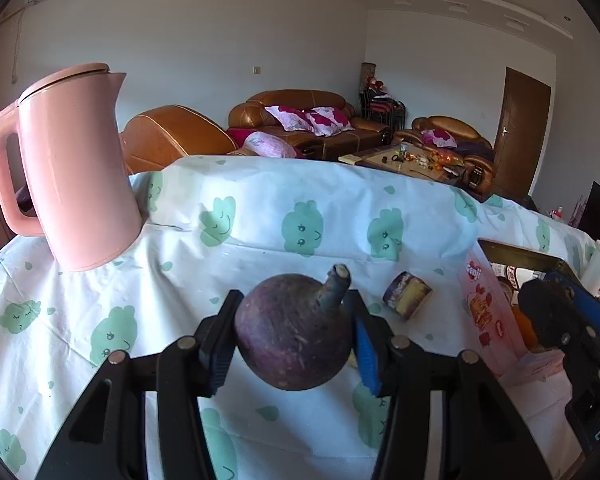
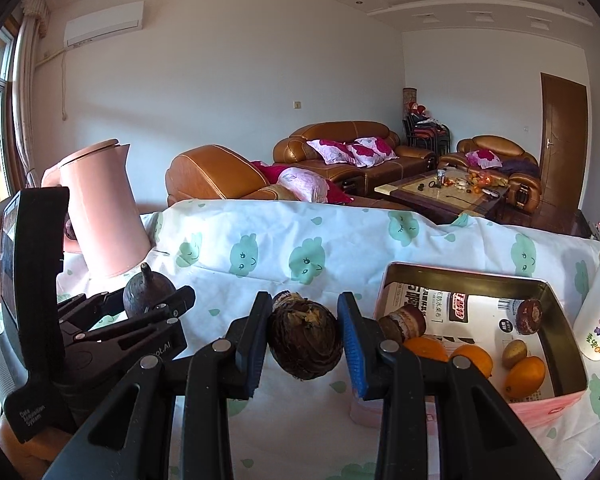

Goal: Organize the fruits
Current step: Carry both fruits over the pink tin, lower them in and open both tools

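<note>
Both grippers hold fruit above the clothed table.

Left wrist view: the left gripper clamps a purple stemmed fruit above the tablecloth, pink kettle behind. Right wrist view: the right gripper grips a brown scaly fruit — just left of the tin box holding oranges.

Both cameras sit low and close over the table, facing the sofa at twelve o'clock. Both see the pink kettle at ten o'clock.

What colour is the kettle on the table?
Pink, all over. The kettle shows best in the left wrist view.
</note>
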